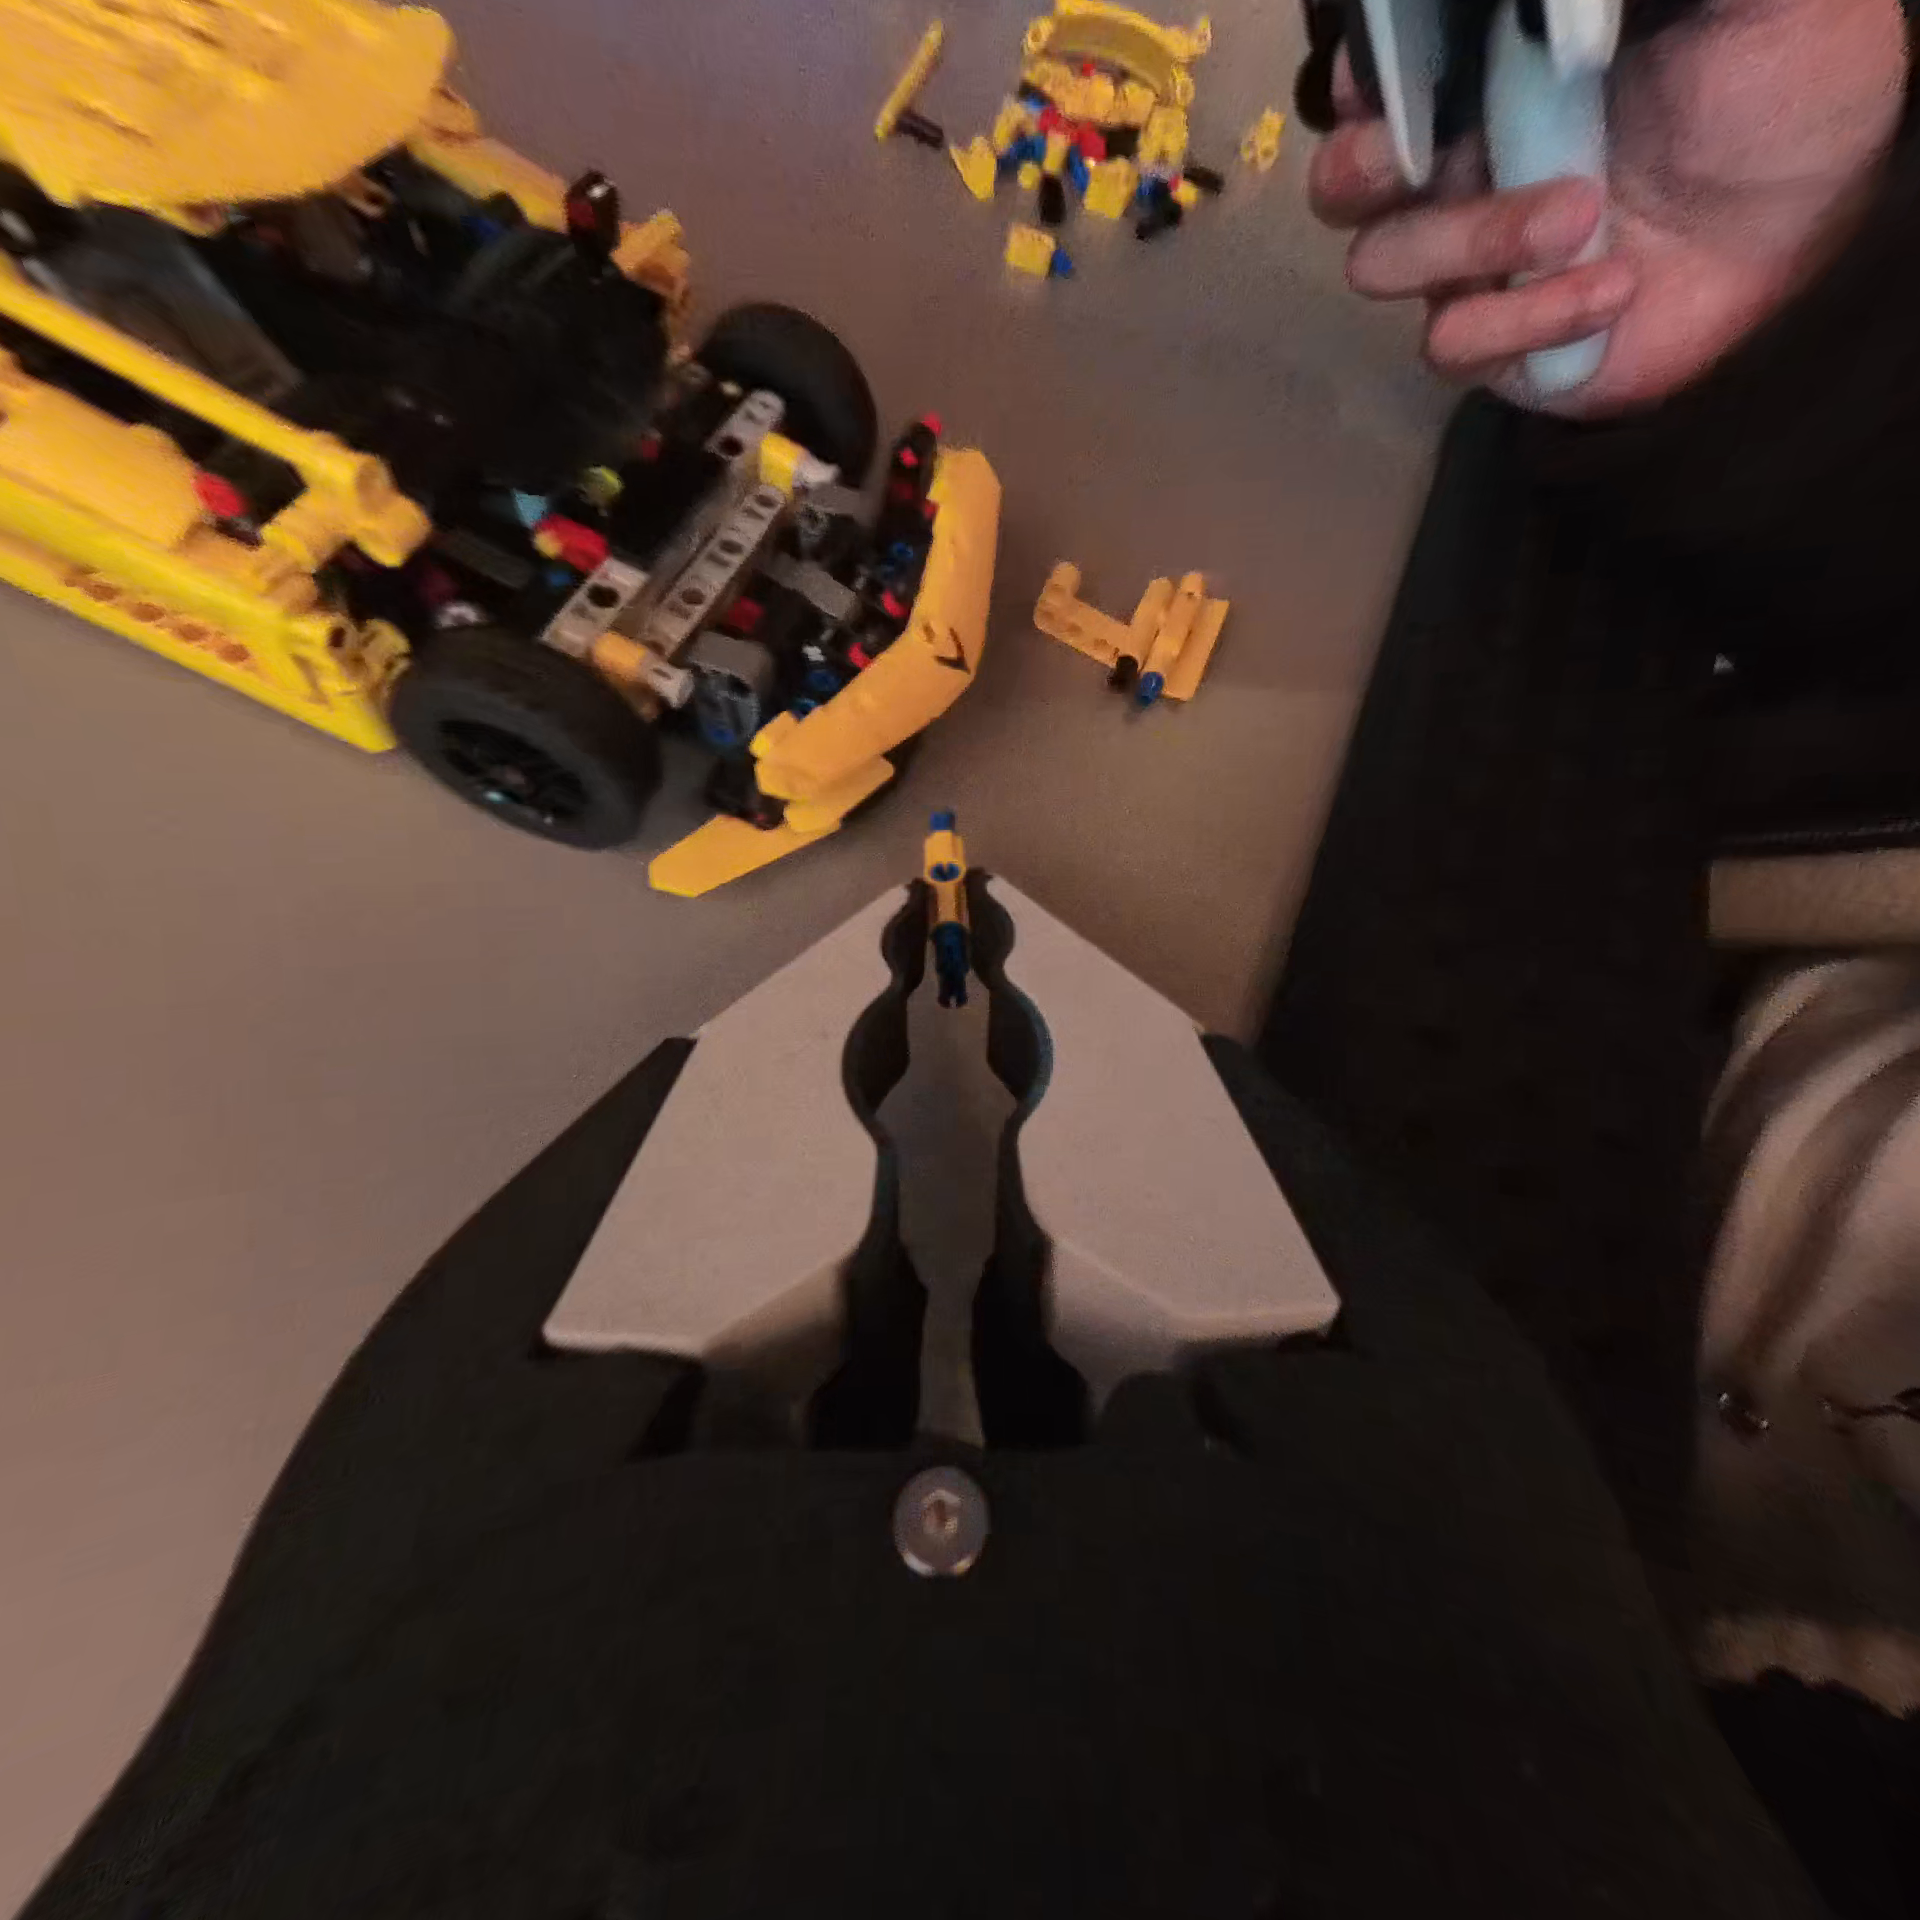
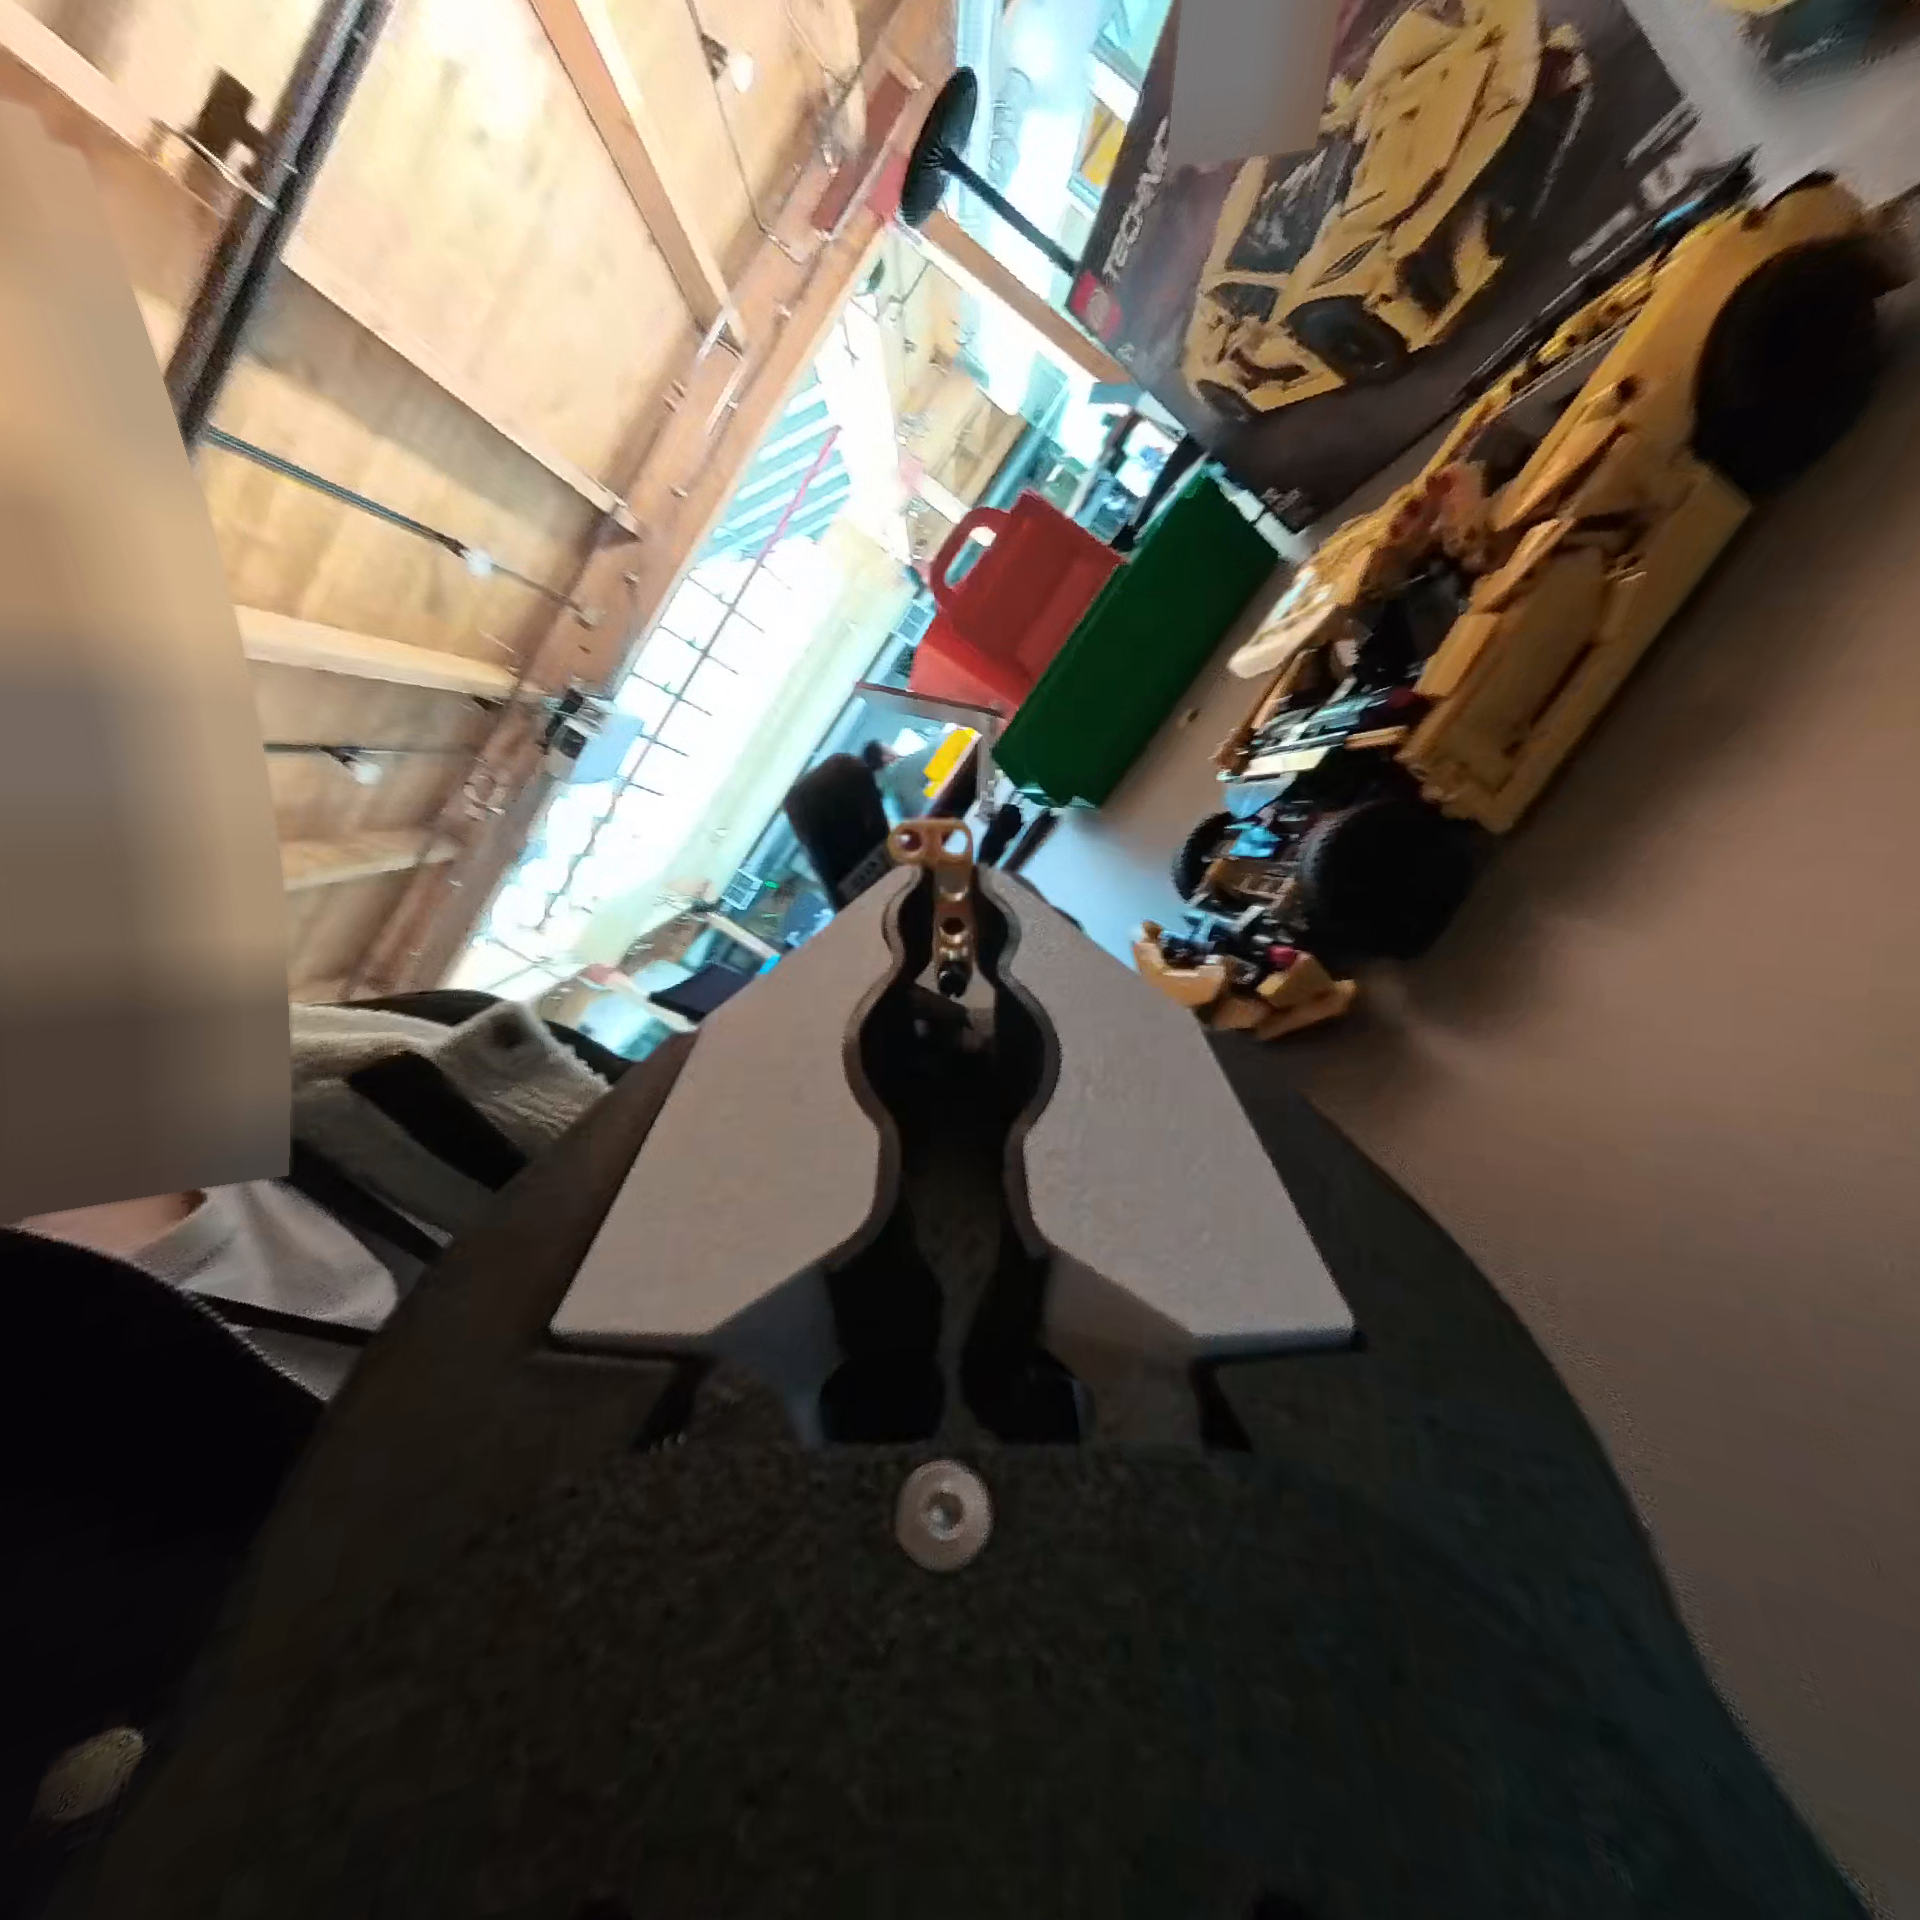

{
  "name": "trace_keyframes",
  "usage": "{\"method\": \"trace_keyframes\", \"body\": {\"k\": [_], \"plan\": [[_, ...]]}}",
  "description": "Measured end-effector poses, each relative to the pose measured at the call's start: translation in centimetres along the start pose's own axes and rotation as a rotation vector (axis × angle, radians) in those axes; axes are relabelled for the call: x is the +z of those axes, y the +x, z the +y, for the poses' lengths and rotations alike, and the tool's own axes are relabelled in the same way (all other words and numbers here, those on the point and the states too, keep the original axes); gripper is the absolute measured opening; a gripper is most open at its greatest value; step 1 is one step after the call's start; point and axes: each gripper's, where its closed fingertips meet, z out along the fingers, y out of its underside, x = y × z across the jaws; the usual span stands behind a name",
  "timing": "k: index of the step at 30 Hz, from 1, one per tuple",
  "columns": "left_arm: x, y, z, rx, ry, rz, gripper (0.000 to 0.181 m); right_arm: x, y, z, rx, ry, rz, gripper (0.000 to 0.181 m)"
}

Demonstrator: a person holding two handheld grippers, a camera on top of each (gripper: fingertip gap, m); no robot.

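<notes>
Yellow pin piece (image 1: 945,883) pinched in left hand-held gripper (image 1: 948,894).

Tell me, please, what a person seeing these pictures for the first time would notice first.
The big yellow brick-built car stands half-built on the grey table, its black wheels and inner parts showing. Close in front, the left gripper has its jaws shut on a small yellow piece with blue pins. The right gripper, raised above the table, pinches a small tan beam with holes.

dim warm light, motion blur, fisheye-bent edges, glaring windows (image 2: 727,665) behind
</notes>
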Motion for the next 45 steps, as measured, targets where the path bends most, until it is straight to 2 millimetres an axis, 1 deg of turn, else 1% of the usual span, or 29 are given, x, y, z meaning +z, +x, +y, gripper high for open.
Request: {"method": "trace_keyframes", "body": {"k": [2,3,5,7,9,10,11,12,14,16,18,20,23,26,27,29,33,34,35,38,40,42,43,44,45], "plan": [[0.6,0.3,0.8,-0.002,-0.053,0.024,0.006,1.5,-0.4,1.0,0.037,-0.013,-0.05,0.006],[0.8,0.1,1.1,-0.009,-0.078,0.011,0.011,2.3,-0.7,1.5,0.052,-0.024,-0.076,0.005],[0.8,0.1,0.8,0.008,-0.065,0.001,0.027,3.9,-1.0,2.5,0.082,-0.041,-0.099,0.006],[0.2,0.4,-0.2,0.043,0.001,-0.004,0.031,5.5,-0.4,4.7,0.039,-0.142,-0.033,0.006],[-1.1,1.4,-2.8,0.027,0.149,0.038,0.031,6.8,-0.2,7.0,-0.096,-0.282,0.037,0.006],[-1.8,2.2,-4.2,-0.013,0.232,0.1,0.031,7.3,-0.4,8.0,-0.18,-0.35,0.053,0.006],[-2.6,3.4,-5.3,-0.065,0.295,0.2,0.031,7.6,-0.8,8.9,-0.261,-0.419,0.051,0.006],[-3.2,4.4,-6.0,-0.122,0.331,0.303,0.031,7.8,-1.1,10.0,-0.323,-0.495,0.045,0.006],[-3.7,5.8,-6.0,-0.199,0.333,0.456,0.031,7.8,-1.2,12.2,-0.402,-0.652,0.057,0.007],[-3.6,6.6,-5.5,-0.222,0.294,0.523,0.033,8.0,-0.8,13.3,-0.458,-0.752,0.092,0.006],[-3.1,7.0,-5.0,-0.2,0.253,0.512,0.034,8.7,-0.8,13.1,-0.518,-0.759,0.114,0.006],[-2.5,6.6,-4.5,-0.216,0.217,0.473,0.033,9.2,-0.8,12.5,-0.613,-0.753,0.143,0.007],[-2.3,5.8,-4.4,-0.301,0.212,0.479,0.031,9.2,0.1,11.9,-0.89,-0.78,0.264,0.007],[-2.5,6.1,-4.6,-0.325,0.221,0.519,0.011,9.2,0.5,11.2,-1.14,-0.803,0.363,0.007],[-2.4,6.1,-4.6,-0.327,0.219,0.516,0.01,9.1,0.5,11.2,-1.199,-0.817,0.38,0.007],[-2.4,6.2,-4.6,-0.328,0.22,0.519,0.01,9.1,0.5,11.2,-1.293,-0.821,0.393,0.007],[-2.3,6.1,-5.1,-0.366,0.245,0.527,0.017,9.0,0.6,10.7,-1.471,-0.825,0.458,0.007],[-2.3,6.0,-5.1,-0.372,0.247,0.524,0.015,9.1,0.5,10.7,-1.503,-0.822,0.461,0.007],[-2.3,6.0,-5.2,-0.377,0.252,0.526,0.009,9.1,0.2,10.7,-1.53,-0.814,0.461,0.007],[-2.3,6.0,-5.2,-0.405,0.253,0.542,0.008,9.1,0.3,10.7,-1.627,-0.826,0.486,0.006],[-2.2,5.8,-5.1,-0.413,0.253,0.527,0.008,9.2,0.5,10.6,-1.676,-0.792,0.512,0.006],[-2.6,5.7,-5.4,-0.374,0.279,0.514,0.008,9.4,0.0,10.4,-1.673,-0.655,0.518,0.007],[-3.2,5.9,-5.7,-0.324,0.308,0.51,0.007,9.4,-0.4,10.0,-1.615,-0.567,0.516,0.009],[-3.9,6.2,-6.0,-0.249,0.344,0.502,0.007,9.0,-0.5,10.1,-1.488,-0.526,0.476,0.014],[-4.7,6.6,-6.2,-0.15,0.377,0.484,0.007,8.6,-0.7,10.4,-1.291,-0.509,0.405,0.029]]}}
